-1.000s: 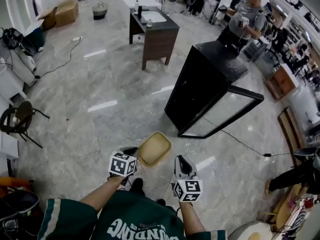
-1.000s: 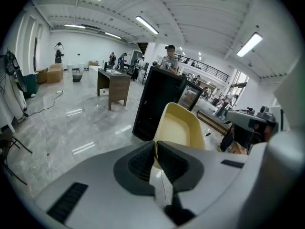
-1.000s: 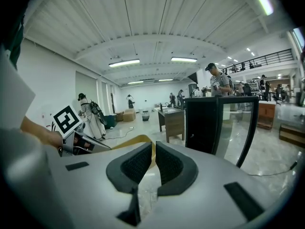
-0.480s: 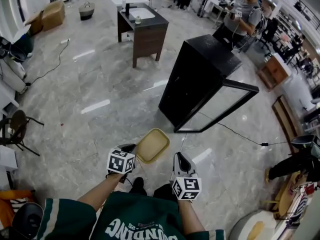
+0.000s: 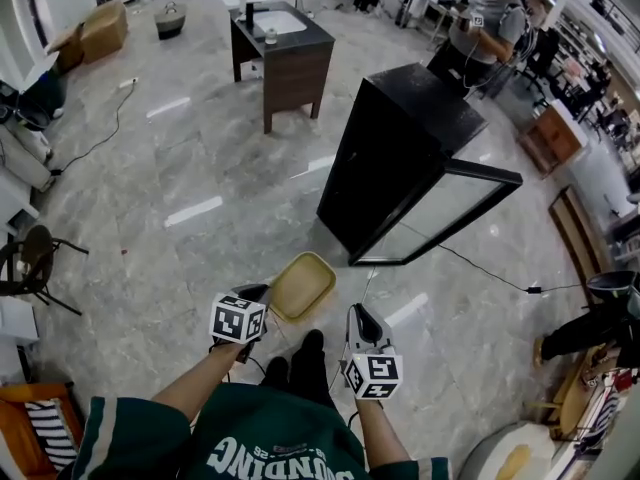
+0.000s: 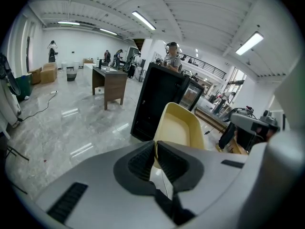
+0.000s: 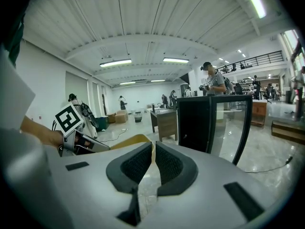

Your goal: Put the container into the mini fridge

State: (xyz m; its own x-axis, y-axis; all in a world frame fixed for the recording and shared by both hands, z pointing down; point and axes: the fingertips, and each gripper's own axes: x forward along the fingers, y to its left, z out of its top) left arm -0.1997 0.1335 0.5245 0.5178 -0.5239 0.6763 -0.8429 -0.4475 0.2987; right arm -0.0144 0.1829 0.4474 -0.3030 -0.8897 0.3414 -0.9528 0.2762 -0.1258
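Observation:
A shallow yellow container hangs tilted above the floor, with my left gripper shut on its near rim. In the left gripper view the container stands up beyond the closed jaws. My right gripper is beside it to the right, shut with nothing between its jaws. The black mini fridge stands ahead on the floor, its glass door swung open to the right. The right gripper view shows the fridge and the door straight ahead.
A dark wooden desk stands beyond the fridge on the left. A person stands behind the fridge. A black cable runs along the floor from the fridge to the right. A chair is at the far left.
I have stepped a little towards the fridge, so it sits slightly nearer in the head view. Both grippers keep their places, and the left still grips the container.

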